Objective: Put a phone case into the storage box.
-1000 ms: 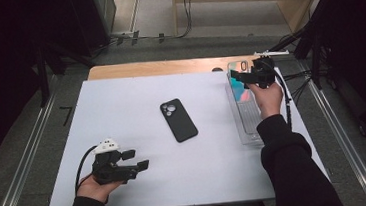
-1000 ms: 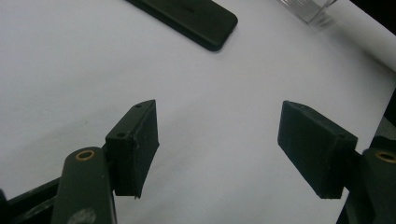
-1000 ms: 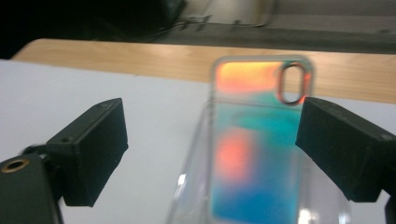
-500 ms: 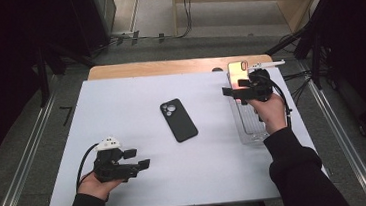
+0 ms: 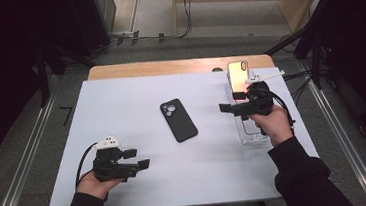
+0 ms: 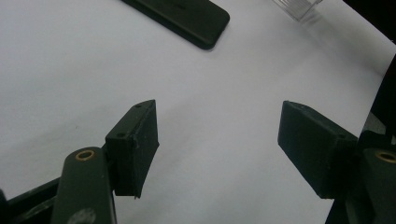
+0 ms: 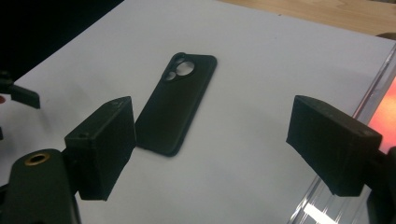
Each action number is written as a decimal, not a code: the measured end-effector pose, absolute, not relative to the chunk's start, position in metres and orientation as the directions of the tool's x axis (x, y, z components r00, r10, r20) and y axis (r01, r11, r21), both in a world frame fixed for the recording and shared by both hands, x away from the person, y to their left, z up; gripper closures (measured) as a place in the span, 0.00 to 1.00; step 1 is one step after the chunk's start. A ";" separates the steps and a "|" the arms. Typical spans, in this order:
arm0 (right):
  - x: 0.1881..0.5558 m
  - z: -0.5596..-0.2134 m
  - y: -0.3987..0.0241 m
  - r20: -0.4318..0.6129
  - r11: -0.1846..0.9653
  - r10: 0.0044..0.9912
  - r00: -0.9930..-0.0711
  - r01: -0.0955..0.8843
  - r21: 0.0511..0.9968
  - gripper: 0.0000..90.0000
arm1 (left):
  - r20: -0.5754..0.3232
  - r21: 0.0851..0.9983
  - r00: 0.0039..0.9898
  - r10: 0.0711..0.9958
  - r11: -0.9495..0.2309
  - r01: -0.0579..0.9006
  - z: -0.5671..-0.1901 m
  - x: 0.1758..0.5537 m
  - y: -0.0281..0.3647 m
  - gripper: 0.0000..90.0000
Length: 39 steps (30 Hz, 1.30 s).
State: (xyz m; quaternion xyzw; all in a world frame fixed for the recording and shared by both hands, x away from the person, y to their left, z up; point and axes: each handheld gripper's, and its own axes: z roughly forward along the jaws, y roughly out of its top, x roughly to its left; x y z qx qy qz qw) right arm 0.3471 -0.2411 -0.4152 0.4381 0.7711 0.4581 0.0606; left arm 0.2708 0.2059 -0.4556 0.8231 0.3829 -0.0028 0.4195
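Black and flat, the phone case (image 5: 178, 120) lies camera-cutout up near the middle of the white table (image 5: 120, 98); every place below is taken from that case. The right gripper (image 5: 227, 102) hovers to the case's right, above the near half of a clear plastic tray (image 5: 248, 138), and points toward the case. Its jaws have just been closing a little, yet they stand wide apart with nothing between them; in the right gripper view the case (image 7: 177, 102) lies framed ahead of the 2 pads.

The step in hand looks like the right hand's approach to the case, with no contact yet. The next move probably calls for coming down low over the case and bringing the jaws across its narrow width, since so thin a thing gives little edge to pinch.

The left gripper (image 5: 138, 157) sits well apart from the case, toward the near left, its jaws about half open and empty over bare table.

At the tray's far end, right of and beyond the case, 1 phone (image 5: 238, 73) with a glowing orange screen stands upright. I cannot tell whether the tray's near part holds anything.
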 end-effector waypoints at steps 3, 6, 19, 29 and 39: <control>0.337 -0.415 -0.240 0.304 0.213 0.718 -0.626 0.614 0.760 0.15 | -0.329 0.689 0.708 0.625 -0.354 0.632 -0.455 0.271 0.206 0.33; 0.323 -0.417 -0.238 0.316 0.227 0.694 -0.647 0.613 0.757 0.15 | -0.329 0.689 0.710 0.622 -0.356 0.631 -0.455 0.272 0.206 0.33; 0.290 -0.429 -0.233 0.299 0.302 0.653 -0.696 0.601 0.740 0.15 | -0.337 0.689 0.714 0.614 -0.357 0.631 -0.453 0.271 0.205 0.33; 0.269 -0.444 -0.234 0.287 0.339 0.626 -0.725 0.584 0.738 0.21 | -0.350 0.696 0.719 0.601 -0.347 0.629 -0.452 0.273 0.208 0.33; 0.256 -0.458 -0.240 0.286 0.351 0.619 -0.731 0.584 0.732 0.22 | -0.369 0.694 0.717 0.592 -0.338 0.636 -0.452 0.272 0.210 0.33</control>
